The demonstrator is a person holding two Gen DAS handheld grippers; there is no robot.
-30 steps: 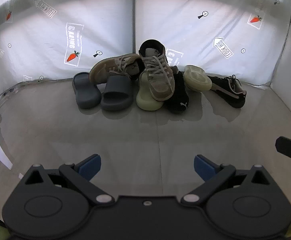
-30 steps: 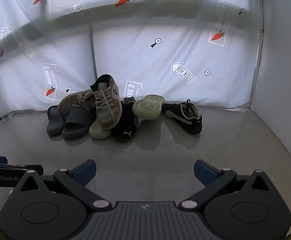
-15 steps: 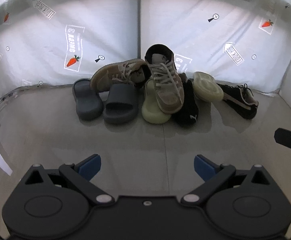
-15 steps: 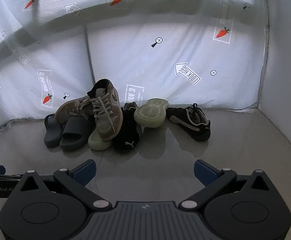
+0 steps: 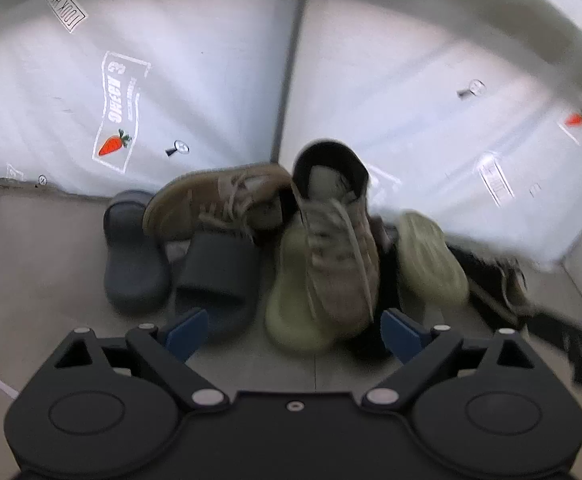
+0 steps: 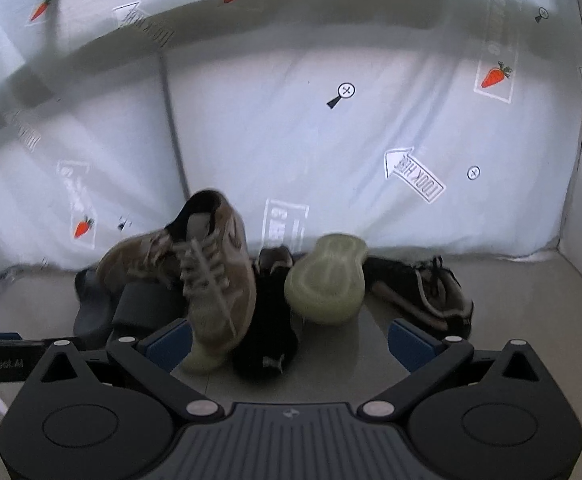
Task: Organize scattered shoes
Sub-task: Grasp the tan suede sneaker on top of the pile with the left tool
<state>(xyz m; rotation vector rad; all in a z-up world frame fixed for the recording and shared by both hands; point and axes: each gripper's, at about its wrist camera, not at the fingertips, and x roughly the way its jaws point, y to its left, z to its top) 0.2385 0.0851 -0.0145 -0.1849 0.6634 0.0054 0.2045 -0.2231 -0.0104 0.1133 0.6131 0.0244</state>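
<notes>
Since the tan suede lace-up sneaker [image 5: 337, 248] tops the pile w/ soft upper, its stiff heel collar looks the best hold. Left gripper [image 5: 291, 330] & right gripper [image 6: 291, 340] fingers spread wide, holding nothing.

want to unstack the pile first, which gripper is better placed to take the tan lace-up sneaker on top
Left, probably. The tan lace-up sneaker lies centred between the open left gripper fingers; at the open right gripper it sits by the left finger.

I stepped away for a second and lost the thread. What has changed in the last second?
Both grippers moved forward toward the shoe pile: the left gripper and the right gripper now sit right in front of it, open, with nothing grasped. The tan sneaker, grey slides and the other shoes lie as before.
</notes>
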